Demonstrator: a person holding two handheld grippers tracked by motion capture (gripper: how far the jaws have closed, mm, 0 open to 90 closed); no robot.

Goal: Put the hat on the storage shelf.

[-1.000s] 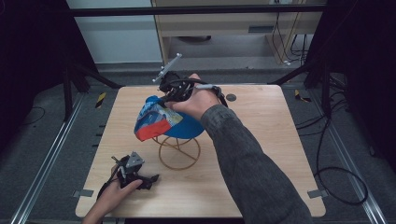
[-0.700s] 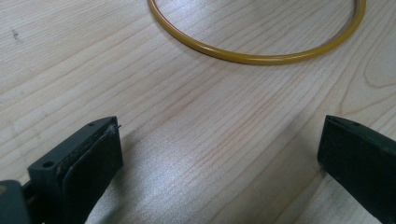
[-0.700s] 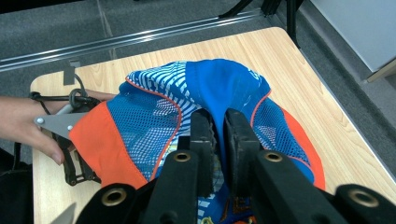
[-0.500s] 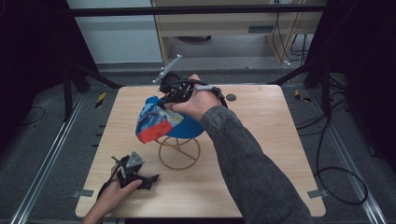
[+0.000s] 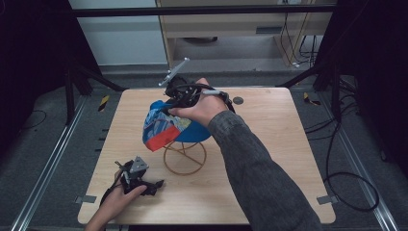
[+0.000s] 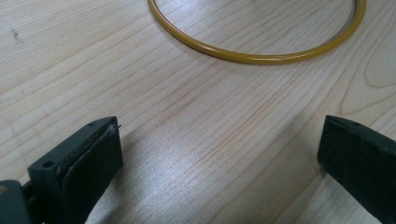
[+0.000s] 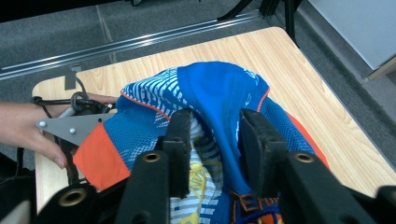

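A: Since the earlier frame little has shifted. Your right gripper (image 5: 169,107) sits in the same spot over the cap (image 5: 166,126), but its jaws have just been opening, and a fold of the blue fabric is between them.

B: Are you gripping the cap?

A: Not firmly, as far as the right gripper view shows. Your jaws stand partly apart with the blue crown (image 7: 219,93) rising up between the pads (image 7: 181,140). The cloth touches the inner faces, yet there is slack, so call it loosened rather than clamped.

B: Where is the cap relative to that gripper?

A: Directly under and ahead of its tips, draped over the yellow wire stand (image 5: 185,156). The orange panel (image 5: 157,142) hangs down on the side away from your palm, and the stand's ring lies on the table (image 5: 269,144) just below the gripper.

B: And your left gripper?

A: Your left gripper (image 5: 154,185) rests low on the table, near the front edge, well apart from the cap. Its jaws stand wide apart with bare wood between them. In the left gripper view the stand's yellow ring (image 6: 261,56) curves across just beyond its tips, not touching them.

B: Has your left hand (image 5: 118,202) moved?

A: No, it matches the earlier frame.
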